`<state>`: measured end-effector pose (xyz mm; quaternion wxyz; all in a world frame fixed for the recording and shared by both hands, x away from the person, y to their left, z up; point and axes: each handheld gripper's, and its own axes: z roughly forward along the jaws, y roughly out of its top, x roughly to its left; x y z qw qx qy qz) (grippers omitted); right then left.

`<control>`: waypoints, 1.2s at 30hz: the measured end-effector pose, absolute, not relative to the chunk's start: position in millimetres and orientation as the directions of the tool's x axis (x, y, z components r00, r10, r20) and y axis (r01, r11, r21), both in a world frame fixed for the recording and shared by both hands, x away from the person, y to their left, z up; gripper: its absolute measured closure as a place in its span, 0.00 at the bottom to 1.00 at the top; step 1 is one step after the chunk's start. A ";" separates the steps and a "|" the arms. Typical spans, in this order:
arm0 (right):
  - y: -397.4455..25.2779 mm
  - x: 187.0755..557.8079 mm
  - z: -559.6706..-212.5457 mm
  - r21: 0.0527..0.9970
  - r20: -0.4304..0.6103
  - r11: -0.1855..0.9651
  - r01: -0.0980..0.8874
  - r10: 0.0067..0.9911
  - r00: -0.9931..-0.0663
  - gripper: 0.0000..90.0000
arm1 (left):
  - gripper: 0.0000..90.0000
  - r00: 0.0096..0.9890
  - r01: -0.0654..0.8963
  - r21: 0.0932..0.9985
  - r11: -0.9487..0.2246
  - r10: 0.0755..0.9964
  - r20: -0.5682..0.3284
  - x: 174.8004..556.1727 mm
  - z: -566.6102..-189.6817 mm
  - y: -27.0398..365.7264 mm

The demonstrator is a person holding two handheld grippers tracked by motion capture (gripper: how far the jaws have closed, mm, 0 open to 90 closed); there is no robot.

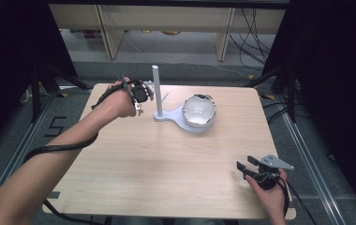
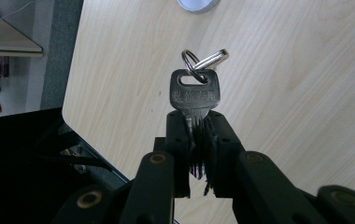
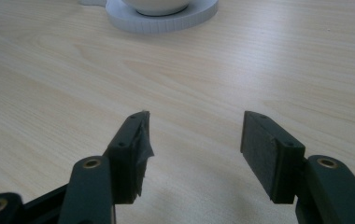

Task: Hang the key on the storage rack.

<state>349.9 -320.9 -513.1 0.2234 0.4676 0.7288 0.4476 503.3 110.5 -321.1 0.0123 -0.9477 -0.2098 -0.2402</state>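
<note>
Near edge, high view: right tongs [image 1: 242, 169] low over the pale wood-grain surface [image 1: 166, 159] at its near right corner, jaws spread wide, nothing between them, grey three-cornered plate on top. Right gripper view: same tongs [image 3: 194, 135] gaping, bare wood grain between the two black pads [image 3: 259, 149], torn black tape hanging off the other pad.

Middle of surface: bare in the high view.

Far side, high view: left tongs [image 1: 144, 91] reaching in from the far left, just beside the upright grey post [image 1: 156, 91] of a pale grey stand with a round base [image 1: 185, 123]. Shiny white-and-silver bowl [image 1: 198, 110] seated on that base, right of the post. Load in the left tongs too small to make out from here.

Left gripper view: fills that gap. Left tongs [image 2: 199, 140] clamped narrow on the blade of a small silver metal key [image 2: 195, 93], flat bow sticking out past the pads, stamped marks on the bow unreadable. Silver split ring [image 2: 202, 60] threaded through the bow's slot. Key held clear above the surface. Rim of the grey base [image 2: 196, 4] cut off at the top edge; dark floor beyond the surface edge at the left.

Right gripper view, far edge: ribbed rim of the grey base [image 3: 166, 21] with the bowl's white underside [image 3: 157, 5] on it, well apart from the right tongs.
</note>
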 end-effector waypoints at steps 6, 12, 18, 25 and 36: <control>-320.9 349.7 -513.0 0.861 0.092 0.162 0.481 0.882 -0.463 0.48 | 0.90 0.788 0.404 0.090 -0.910 0.396 0.470 507.3 -316.6 110.2; -319.8 348.6 -512.9 0.860 0.108 0.144 0.490 0.886 -0.450 0.48 | 0.90 0.781 0.405 0.096 -0.909 0.399 0.481 511.2 -312.7 111.2; -318.9 348.8 -513.2 0.856 0.109 0.142 0.497 0.890 -0.442 0.48 | 0.90 0.772 0.409 0.107 -0.906 0.406 0.490 513.3 -308.6 111.7; -318.2 346.8 -512.2 0.849 0.133 0.125 0.514 0.890 -0.436 0.48 | 0.90 0.757 0.409 0.110 -0.906 0.404 0.514 518.3 -299.4 112.3; -318.8 348.5 -513.1 0.854 0.112 0.139 0.501 0.891 -0.440 0.48 | 0.90 0.731 0.404 0.132 -0.905 0.406 0.549 525.5 -285.9 111.8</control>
